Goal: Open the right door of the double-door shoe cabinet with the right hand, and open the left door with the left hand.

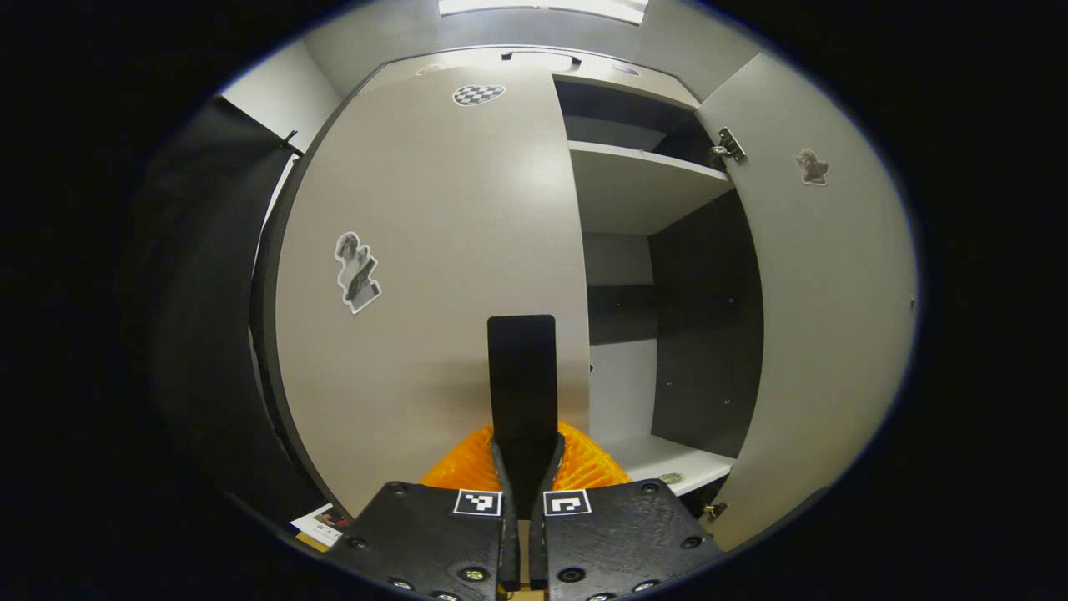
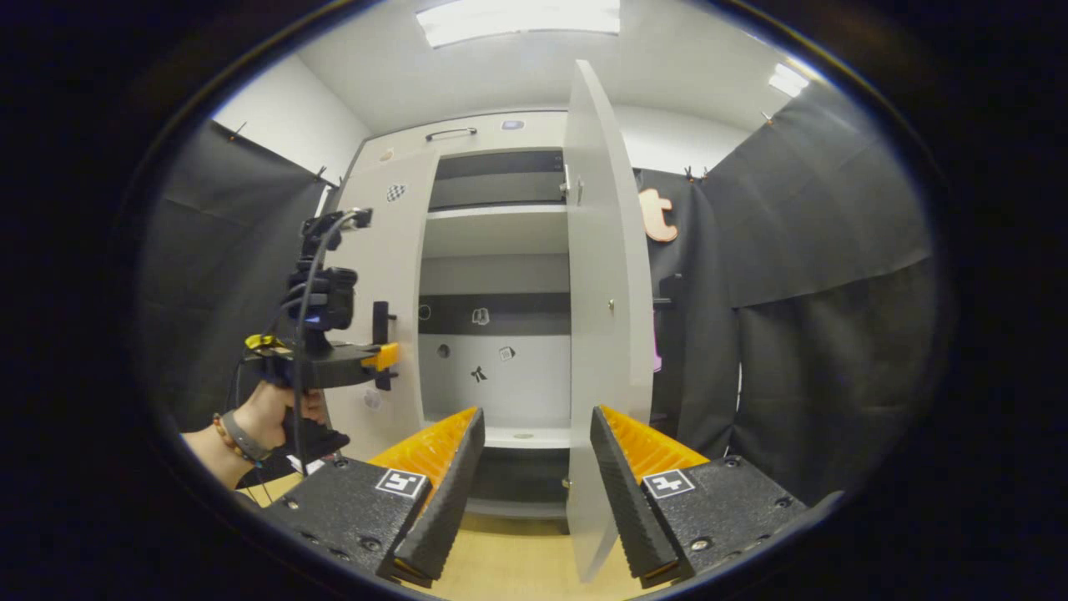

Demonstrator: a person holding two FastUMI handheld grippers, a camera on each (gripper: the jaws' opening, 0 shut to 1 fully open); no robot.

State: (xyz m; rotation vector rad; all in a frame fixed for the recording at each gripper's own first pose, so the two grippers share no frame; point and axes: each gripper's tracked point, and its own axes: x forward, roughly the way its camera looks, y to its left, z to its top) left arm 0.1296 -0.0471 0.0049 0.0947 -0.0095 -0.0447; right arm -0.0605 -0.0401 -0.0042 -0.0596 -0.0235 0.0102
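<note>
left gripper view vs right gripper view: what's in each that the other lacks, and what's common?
Left gripper view: the left gripper shut on the black handle of the left door; a hinge on the inner face of the right door.
Right gripper view: the right gripper, open and empty; a hand holding the left gripper; the right door edge-on.
Both: left door shut, right door swung open, shelf inside.
</note>
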